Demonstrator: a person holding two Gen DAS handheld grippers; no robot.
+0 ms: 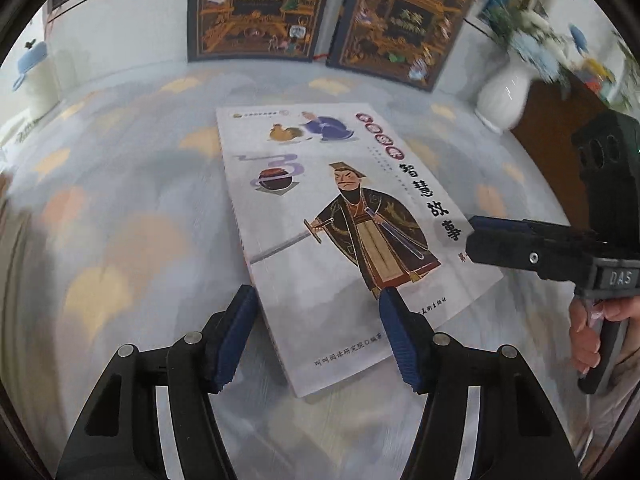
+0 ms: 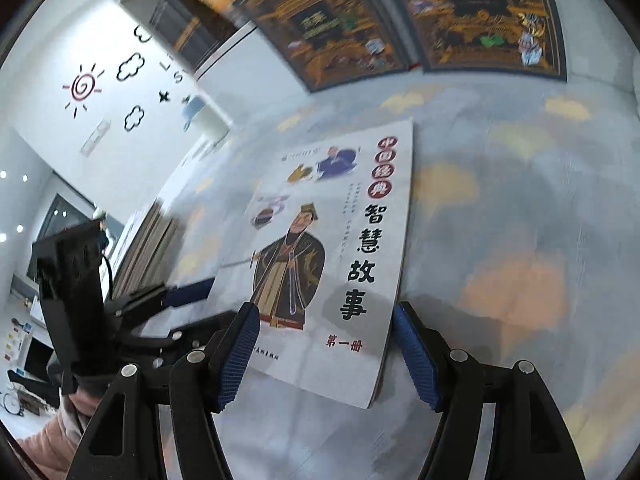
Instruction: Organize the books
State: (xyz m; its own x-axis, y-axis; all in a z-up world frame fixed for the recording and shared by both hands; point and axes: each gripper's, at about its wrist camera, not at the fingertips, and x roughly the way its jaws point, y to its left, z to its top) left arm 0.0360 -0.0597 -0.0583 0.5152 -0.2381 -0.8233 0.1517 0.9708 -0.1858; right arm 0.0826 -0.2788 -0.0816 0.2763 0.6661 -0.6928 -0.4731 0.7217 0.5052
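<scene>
Claw by claw, we are working wide open and empty: left claw [image 1: 318, 336] straddling the near corner of the storybook [image 1: 340, 232] lying flat mid-bench [image 1: 120, 208], right claw [image 2: 326, 354] bracketing its right edge, so both should probably close squarely on the cover edges.

Left wrist view looks low over the tabletop [image 1: 120, 200] from the storybook's [image 1: 320, 220] near end. Right wrist view approaches its right edge, close. Both share the storybook [image 2: 320, 260] and leaning encyclopedias [image 1: 256, 12] behind.
</scene>
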